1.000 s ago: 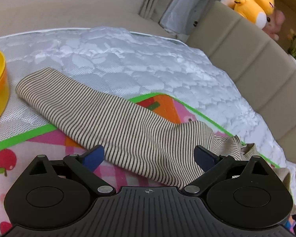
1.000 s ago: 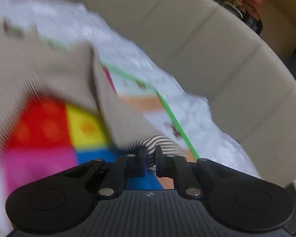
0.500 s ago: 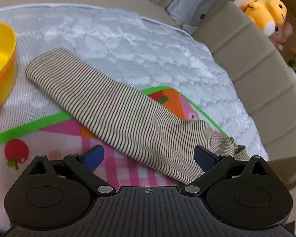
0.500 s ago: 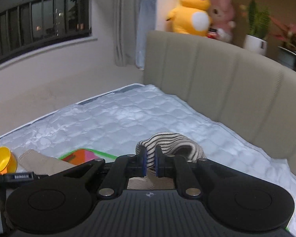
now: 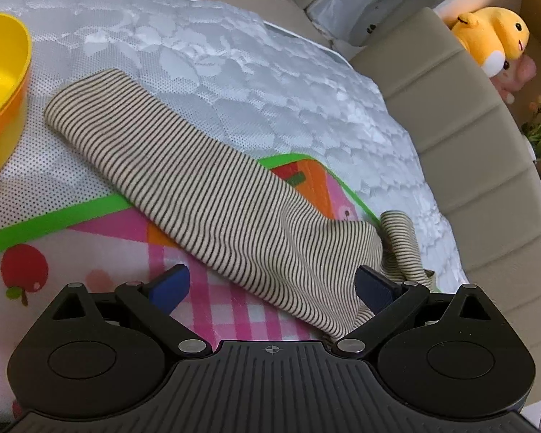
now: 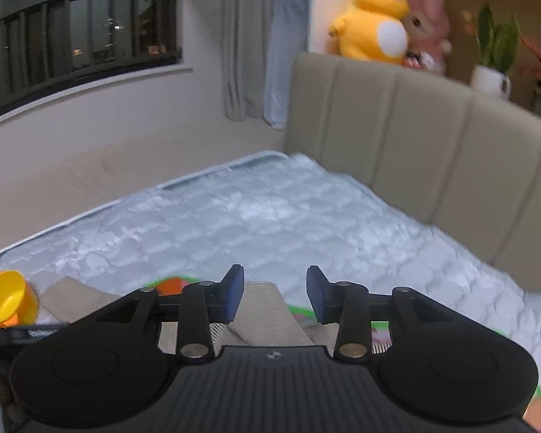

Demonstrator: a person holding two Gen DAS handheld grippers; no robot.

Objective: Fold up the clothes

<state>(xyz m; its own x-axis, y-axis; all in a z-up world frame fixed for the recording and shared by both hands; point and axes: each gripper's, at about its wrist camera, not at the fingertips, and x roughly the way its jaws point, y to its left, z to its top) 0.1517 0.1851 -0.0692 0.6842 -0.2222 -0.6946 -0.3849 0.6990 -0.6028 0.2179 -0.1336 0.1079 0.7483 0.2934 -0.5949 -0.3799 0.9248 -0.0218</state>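
yellow bowl [image 5: 0, 83] cut off left

Open mattress [image 5: 234, 72] ahead, yellow bowl [image 5: 0, 83] left, headboard [image 5: 487, 180] right

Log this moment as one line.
left tool: open, over striped garment | right tool: open, empty | garment: lying on play mat, mattress

A bed with a white quilted mattress [image 5: 256, 83] carries everything. A colourful play mat [image 5: 90, 238] with a green border lies at lower left, a yellow bowl [image 5: 0, 72] at the left edge, and a striped garment [image 5: 198, 195] crosses both mat and mattress.
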